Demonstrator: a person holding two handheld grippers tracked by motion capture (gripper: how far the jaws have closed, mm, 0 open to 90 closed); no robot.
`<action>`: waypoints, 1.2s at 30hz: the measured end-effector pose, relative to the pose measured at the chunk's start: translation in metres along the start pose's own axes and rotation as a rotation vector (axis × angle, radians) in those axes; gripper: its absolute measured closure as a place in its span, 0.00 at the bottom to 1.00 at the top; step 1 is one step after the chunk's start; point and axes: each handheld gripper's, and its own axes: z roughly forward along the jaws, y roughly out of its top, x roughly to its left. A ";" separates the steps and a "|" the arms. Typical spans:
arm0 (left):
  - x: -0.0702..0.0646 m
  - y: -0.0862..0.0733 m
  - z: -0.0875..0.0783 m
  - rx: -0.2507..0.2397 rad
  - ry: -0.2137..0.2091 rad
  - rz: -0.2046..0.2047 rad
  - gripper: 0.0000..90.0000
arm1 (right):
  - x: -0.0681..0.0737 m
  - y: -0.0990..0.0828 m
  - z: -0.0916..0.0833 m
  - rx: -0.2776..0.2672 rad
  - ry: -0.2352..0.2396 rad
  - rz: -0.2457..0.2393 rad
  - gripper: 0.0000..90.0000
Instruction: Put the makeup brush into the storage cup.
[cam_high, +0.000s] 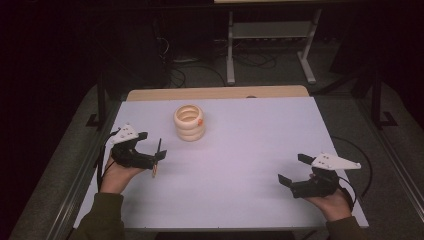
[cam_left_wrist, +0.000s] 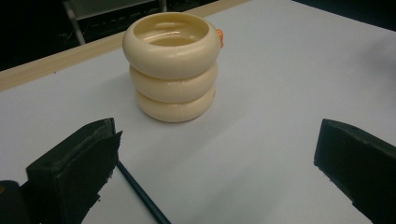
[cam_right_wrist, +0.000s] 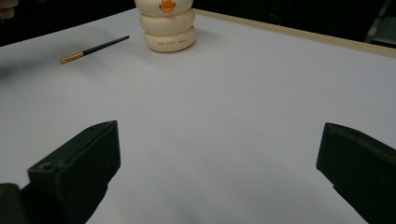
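A cream holder (cam_high: 189, 122) shaped like three stacked rings, with a small orange beak on one side, stands upright on the white table, left of centre toward the back. It is also visible as the holder (cam_left_wrist: 172, 65) straight ahead and the holder (cam_right_wrist: 169, 23) far off. A thin dark stick with a gold end (cam_high: 157, 159) lies flat on the table. My left gripper (cam_high: 151, 145) hovers open over the stick (cam_left_wrist: 140, 193), which runs beside its left jaw without being clamped. My right gripper (cam_high: 294, 169) is open and holds nothing near the front right. The stick (cam_right_wrist: 93, 49) lies left of the holder.
The white table top (cam_high: 250, 140) has a wooden strip (cam_high: 215, 93) along its far edge. Beyond it stand a metal frame (cam_high: 230, 50) and loose cables on a dark floor. A cable (cam_high: 362, 160) trails off the table's right side.
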 end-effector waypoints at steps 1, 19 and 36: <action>0.001 0.000 0.001 -0.005 -0.002 0.003 0.00 | 0.000 0.000 0.000 0.000 0.000 0.001 0.00; 0.008 0.008 0.018 0.017 -0.003 0.025 0.00 | 0.001 0.000 0.001 0.001 0.002 -0.004 0.00; 0.024 0.018 0.021 -0.023 -0.001 -0.007 0.00 | -0.001 0.000 0.000 -0.003 -0.007 -0.001 0.00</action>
